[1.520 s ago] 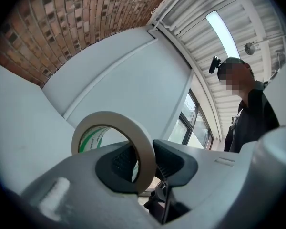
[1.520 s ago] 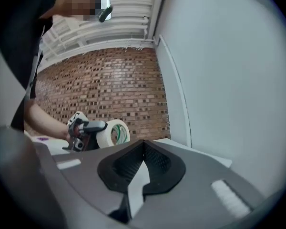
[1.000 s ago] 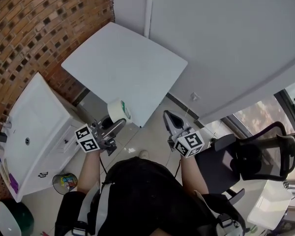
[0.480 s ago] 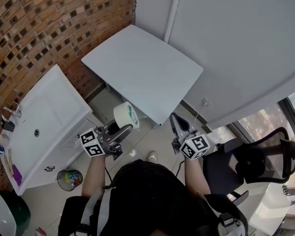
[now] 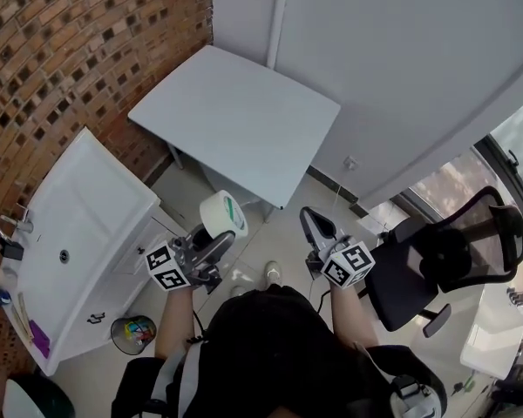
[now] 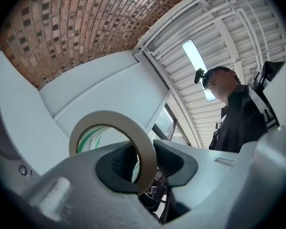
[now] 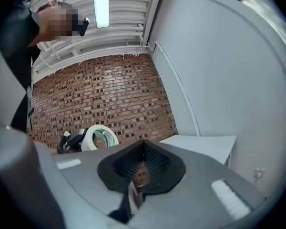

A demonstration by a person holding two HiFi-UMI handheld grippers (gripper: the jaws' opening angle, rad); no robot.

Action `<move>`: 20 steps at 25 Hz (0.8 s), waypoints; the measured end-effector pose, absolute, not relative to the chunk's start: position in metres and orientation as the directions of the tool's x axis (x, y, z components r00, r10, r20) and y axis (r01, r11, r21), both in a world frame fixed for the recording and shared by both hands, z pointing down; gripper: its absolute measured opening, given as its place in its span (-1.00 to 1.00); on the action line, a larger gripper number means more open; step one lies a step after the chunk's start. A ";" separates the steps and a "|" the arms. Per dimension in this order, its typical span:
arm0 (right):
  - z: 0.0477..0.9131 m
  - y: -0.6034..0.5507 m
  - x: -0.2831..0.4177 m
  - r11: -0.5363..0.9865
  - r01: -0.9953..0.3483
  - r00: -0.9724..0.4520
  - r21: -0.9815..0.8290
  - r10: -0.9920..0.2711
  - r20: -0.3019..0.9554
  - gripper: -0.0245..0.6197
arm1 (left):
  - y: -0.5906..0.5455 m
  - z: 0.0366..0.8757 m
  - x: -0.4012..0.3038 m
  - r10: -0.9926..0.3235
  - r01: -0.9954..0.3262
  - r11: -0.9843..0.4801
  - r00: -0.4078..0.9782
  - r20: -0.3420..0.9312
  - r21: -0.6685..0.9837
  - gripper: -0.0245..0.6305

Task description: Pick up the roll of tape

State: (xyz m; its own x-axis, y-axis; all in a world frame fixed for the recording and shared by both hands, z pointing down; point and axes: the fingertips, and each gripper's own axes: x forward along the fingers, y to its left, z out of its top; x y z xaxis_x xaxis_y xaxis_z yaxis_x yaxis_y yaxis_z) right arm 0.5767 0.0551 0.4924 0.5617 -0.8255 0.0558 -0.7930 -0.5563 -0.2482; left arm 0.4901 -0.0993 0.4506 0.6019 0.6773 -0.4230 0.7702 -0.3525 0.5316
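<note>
An office-like room — brick wall [image 5: 61, 50], white table [image 5: 235, 124], black swivel chair [image 5: 444, 259], drawer cabinet [image 5: 78, 233].

One roll of cream tape [image 5: 222, 213] with green print inside its core. Two grey hand-held grippers, the left gripper [image 5: 224, 238] and the right gripper [image 5: 312, 222], each with two jaws. Two white cubes with black square markers, the left marker cube [image 5: 166, 268] and the right marker cube [image 5: 349, 264]. One square pale grey worktop [image 5: 235, 120]. One white basin cabinet [image 5: 78, 225] with one metal tap [image 5: 11, 226]. One black mesh-backed office chair [image 5: 458, 255]. One small round bin [image 5: 132, 331] with colourful contents. One white wall socket [image 5: 352, 162]. One person in dark clothing [image 5: 261, 355]. One long ceiling light [image 7: 101, 4].
</note>
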 end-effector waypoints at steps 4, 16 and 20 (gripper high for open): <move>0.486 0.069 0.563 -0.576 -0.782 0.582 -0.238 -0.812 0.052 -0.90 | -0.095 0.447 0.481 0.694 0.786 -0.343 0.581 -0.425 0.514 -0.60; 0.482 0.113 0.591 -0.529 -0.824 0.540 -0.200 -0.842 0.004 -0.90 | -0.064 0.439 0.490 0.693 0.780 -0.416 0.605 -0.393 0.467 -0.60; 0.474 0.133 0.613 -0.546 -0.826 0.551 -0.141 -0.834 0.002 -0.91 | -0.048 0.430 0.506 0.676 0.785 -0.432 0.607 -0.417 0.443 -0.60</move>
State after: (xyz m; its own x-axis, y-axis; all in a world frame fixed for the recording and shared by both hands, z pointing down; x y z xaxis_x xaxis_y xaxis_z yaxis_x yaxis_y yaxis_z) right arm 0.6127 0.1333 0.4736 0.5515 -0.8342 0.0022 -0.8256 -0.5462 -0.1414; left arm 0.5057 -0.0485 0.4295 0.6074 0.6765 -0.4165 0.7854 -0.4322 0.4432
